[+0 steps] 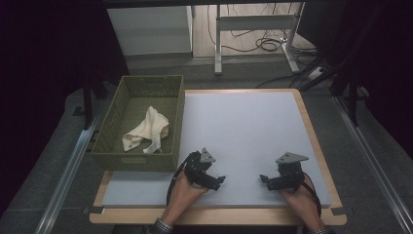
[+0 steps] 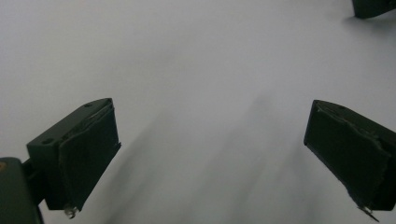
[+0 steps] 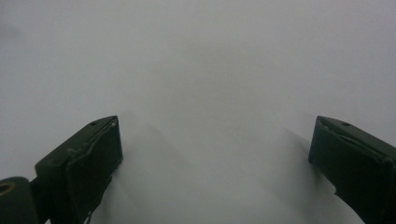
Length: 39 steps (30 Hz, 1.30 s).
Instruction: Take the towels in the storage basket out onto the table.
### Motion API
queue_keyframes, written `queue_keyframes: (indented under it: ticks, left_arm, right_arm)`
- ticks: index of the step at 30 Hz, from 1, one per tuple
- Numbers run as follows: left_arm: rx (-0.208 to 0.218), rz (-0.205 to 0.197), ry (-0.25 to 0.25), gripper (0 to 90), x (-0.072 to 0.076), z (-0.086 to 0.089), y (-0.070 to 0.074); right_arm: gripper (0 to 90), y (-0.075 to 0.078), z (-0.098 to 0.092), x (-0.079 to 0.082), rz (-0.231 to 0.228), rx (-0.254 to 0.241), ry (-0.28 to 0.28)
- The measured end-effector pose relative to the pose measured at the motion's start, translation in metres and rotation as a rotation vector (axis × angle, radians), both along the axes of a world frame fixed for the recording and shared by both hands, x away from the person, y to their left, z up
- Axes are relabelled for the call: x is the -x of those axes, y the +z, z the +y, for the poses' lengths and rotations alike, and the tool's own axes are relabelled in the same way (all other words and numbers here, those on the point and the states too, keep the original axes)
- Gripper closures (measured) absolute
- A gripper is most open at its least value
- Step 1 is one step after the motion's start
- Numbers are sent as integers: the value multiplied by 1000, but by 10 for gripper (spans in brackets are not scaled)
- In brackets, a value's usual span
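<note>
A cream cloth (image 1: 146, 129) lies crumpled inside an olive woven basket (image 1: 113, 156) at the table's left side. My left gripper (image 1: 220, 180) rests low over the pale grey mat (image 1: 243, 126) near the front, just right of the basket's near corner, pointing right. Its jaws stand wide apart with nothing between them, my left gripper (image 2: 210, 158) facing bare mat. My right gripper (image 1: 263, 179) sits at the front right, pointing left toward the other. Its jaws are also wide apart and empty, my right gripper (image 3: 215, 163) over bare mat. The right gripper's tip (image 2: 373, 7) peeks into the left gripper view's top corner.
The wooden table edge (image 1: 214, 215) frames the mat. Beyond the table stand a white cabinet (image 1: 148, 29), metal desk legs (image 1: 217, 44) and floor cables (image 1: 268, 44). Metal rails (image 1: 68, 170) run along both sides of the table.
</note>
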<state>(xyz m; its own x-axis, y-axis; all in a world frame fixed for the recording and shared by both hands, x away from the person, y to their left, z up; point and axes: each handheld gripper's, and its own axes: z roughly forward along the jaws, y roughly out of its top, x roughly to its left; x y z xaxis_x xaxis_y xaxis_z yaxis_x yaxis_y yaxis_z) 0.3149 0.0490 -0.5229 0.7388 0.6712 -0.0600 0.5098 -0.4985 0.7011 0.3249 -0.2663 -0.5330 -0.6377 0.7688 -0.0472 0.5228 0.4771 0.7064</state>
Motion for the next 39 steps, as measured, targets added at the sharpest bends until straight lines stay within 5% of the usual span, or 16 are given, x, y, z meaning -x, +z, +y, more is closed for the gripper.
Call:
queue_keyframes:
  ticks: [39]
  left_arm:
    - [35,17,-58,23,-37,-15,60]
  right_arm:
    - [28,0,0,0,1,-1,0]
